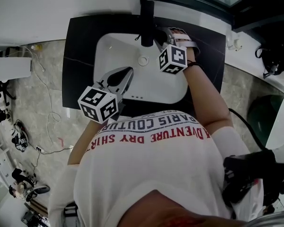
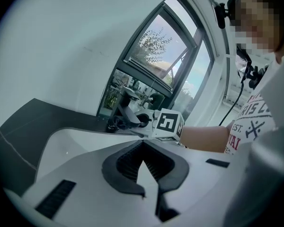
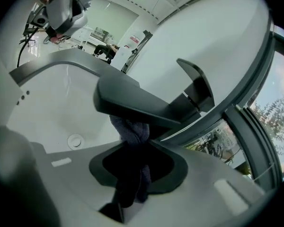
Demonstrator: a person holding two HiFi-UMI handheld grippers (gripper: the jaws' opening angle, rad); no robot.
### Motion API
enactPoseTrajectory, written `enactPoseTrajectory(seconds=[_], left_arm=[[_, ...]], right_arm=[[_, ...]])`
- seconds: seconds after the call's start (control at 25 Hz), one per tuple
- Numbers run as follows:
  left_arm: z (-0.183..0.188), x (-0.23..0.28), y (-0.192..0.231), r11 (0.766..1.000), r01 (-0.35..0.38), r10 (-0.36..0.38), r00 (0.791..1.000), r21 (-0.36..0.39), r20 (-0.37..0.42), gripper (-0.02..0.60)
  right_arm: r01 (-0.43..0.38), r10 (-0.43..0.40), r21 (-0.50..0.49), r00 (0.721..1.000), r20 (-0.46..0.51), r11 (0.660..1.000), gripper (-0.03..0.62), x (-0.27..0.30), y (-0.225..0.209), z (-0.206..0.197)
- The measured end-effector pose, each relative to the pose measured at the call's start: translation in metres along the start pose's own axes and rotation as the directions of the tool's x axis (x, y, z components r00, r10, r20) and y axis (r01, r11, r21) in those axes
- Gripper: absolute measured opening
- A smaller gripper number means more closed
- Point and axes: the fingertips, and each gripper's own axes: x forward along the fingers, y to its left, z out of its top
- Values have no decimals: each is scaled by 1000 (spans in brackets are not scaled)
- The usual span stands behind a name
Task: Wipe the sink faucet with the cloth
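The black faucet stands at the back of a white sink set in a dark counter. My right gripper is at the faucet's right side, shut on a dark grey cloth. In the right gripper view the cloth presses up against the underside of the flat spout, with the lever handle behind. My left gripper hovers over the basin's front left, shut and holding nothing. The left gripper view shows the faucet and the right gripper's marker cube beyond my left gripper.
The drain lies in the basin below the spout. A window runs behind the counter. Cables trail over the marbled floor at left. A white shelf with small items is at right. The person's torso fills the near side.
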Motion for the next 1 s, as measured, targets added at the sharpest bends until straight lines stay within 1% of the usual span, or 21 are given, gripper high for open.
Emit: enactPoseTrajectory(seconds=[0.24,0.44,0.8,1.0], left_arm=[[-1,2,7,1000,-7,7,1000,-9,0,2],[-3,-1,10,1000,-16,16,1000,-10,1,2],[2,-4,-1,1000,-5,5,1000,12,8,2],[2,-10,-8,1000,7,-7,1000,24,14,2]], right_arm=[[3,-3,16,1000,6,1000,77,13,-16,1],[24,-26,50,999,41,998,77,5,-23,7],[70,-70,30,997,25,997,78,-8,-31,9],[69,-69,-4,997,22,998,77,-22,-19,11]])
